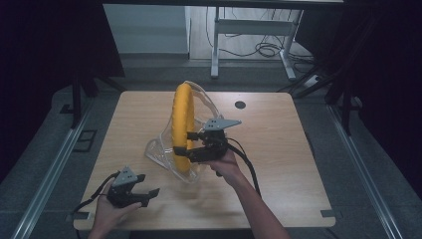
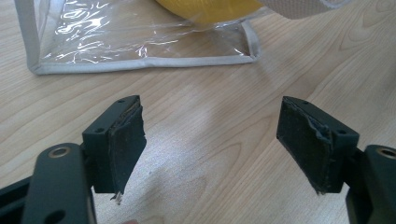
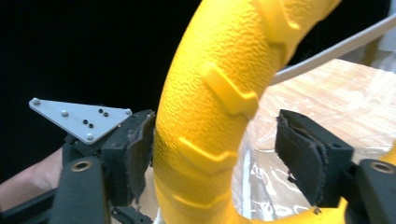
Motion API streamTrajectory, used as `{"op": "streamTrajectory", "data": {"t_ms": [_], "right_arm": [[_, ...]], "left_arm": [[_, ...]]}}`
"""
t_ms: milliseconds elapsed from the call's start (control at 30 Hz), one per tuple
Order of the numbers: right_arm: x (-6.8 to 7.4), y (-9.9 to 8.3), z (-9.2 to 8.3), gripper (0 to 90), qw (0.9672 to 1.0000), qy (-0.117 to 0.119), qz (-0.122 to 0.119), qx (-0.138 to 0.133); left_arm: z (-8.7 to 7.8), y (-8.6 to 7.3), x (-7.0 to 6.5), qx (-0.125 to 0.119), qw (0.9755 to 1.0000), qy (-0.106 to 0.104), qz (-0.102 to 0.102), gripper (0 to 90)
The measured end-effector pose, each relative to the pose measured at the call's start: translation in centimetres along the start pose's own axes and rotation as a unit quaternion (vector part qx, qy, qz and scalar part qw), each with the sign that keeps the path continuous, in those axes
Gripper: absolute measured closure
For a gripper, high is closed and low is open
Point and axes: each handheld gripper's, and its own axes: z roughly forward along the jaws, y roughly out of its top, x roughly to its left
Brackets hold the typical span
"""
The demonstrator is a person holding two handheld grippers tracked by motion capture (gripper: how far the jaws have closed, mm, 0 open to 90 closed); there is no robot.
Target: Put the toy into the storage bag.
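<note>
Yellow ring point(image 1: 182, 124) upright inside clear bag point(image 1: 160, 149)

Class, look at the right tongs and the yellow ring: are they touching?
Cannot tell. In the right gripper view the right tongs straddle the yellow ring: one pad sits tight against it, no gap visible; the other stands clear.

Ring point(image 3: 205, 116): yellow, matt, pebbled skin with raised ribs; looks like rubber or foam. Bag point(image 2: 140, 37): clear glossy plastic film, creased, with grey cloth edging. Table point(image 1: 278, 144): pale wood grain, smooth, low sheen. Gripper pads point(image 2: 123, 144): black, matt, rough, frayed at the edges.
</note>
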Motion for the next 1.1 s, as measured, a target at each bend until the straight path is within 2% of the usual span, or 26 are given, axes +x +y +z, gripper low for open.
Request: {"op": "streamTrajectory", "data": {"t_ms": [233,467,567,733,933,967,1100], "right_arm": [[-0.1,-0.2,-1.0,27.1,1.0000,-0.005,-0.006,-0.004],[-0.6,-0.4,-3.2,30.0,0.9997,-0.020,-0.005,-0.011],[-1.1,-0.7,-4.4,31.2,0.9993,-0.034,-0.007,-0.015],[-1.6,-1.2,-5.5,31.6,0.9987,-0.048,-0.007,-0.014],[-2.4,-2.6,-7.2,32.1,0.9972,-0.073,-0.006,-0.011],[-2.7,-3.1,-7.8,32.1,0.9965,-0.083,-0.003,-0.009],[-3.1,-3.8,-8.5,32.2,0.9955,-0.094,0.001,-0.011]], "left_arm": [[-0.1,0.0,0.0,-0.001,1.0000,0.001,-0.001,23.2],[-0.1,0.0,0.0,-0.001,1.0000,0.000,-0.002,23.1],[0.0,0.0,0.0,0.000,1.0000,0.000,-0.001,23.1],[-0.1,0.0,0.0,0.000,1.0000,0.001,-0.001,23.1],[0.0,0.0,-0.1,0.000,1.0000,0.001,-0.002,23.1],[0.0,0.0,-0.1,0.001,1.0000,0.001,-0.002,23.1],[-0.1,0.0,-0.1,0.000,1.0000,0.001,-0.004,23.1]]}}
